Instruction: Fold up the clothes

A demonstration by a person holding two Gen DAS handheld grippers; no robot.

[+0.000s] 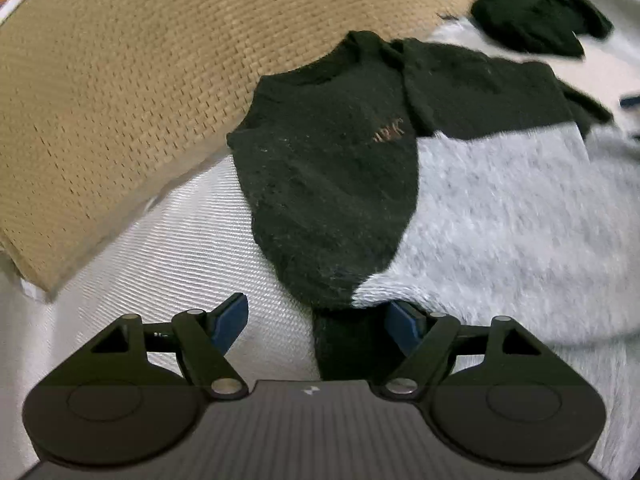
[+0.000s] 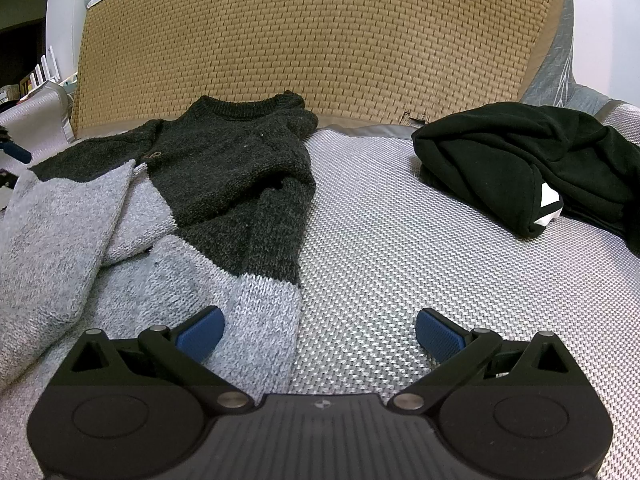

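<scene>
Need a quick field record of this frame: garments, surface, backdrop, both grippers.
sweater: two-tone sweater, dark grey top, light grey bottom, lying partly folded on the woven sheet
second garment: black garment, bundled, apart from the sweater, toward the right in the right wrist view
backdrop: rattan mat behind both garments
left gripper: open, dark sleeve end between its fingers, pads not pressing
right gripper: open, empty, at the sweater's light grey hem

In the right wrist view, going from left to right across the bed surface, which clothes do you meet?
Two-tone grey sweater → bare woven bed cover → folded black garment.
</scene>
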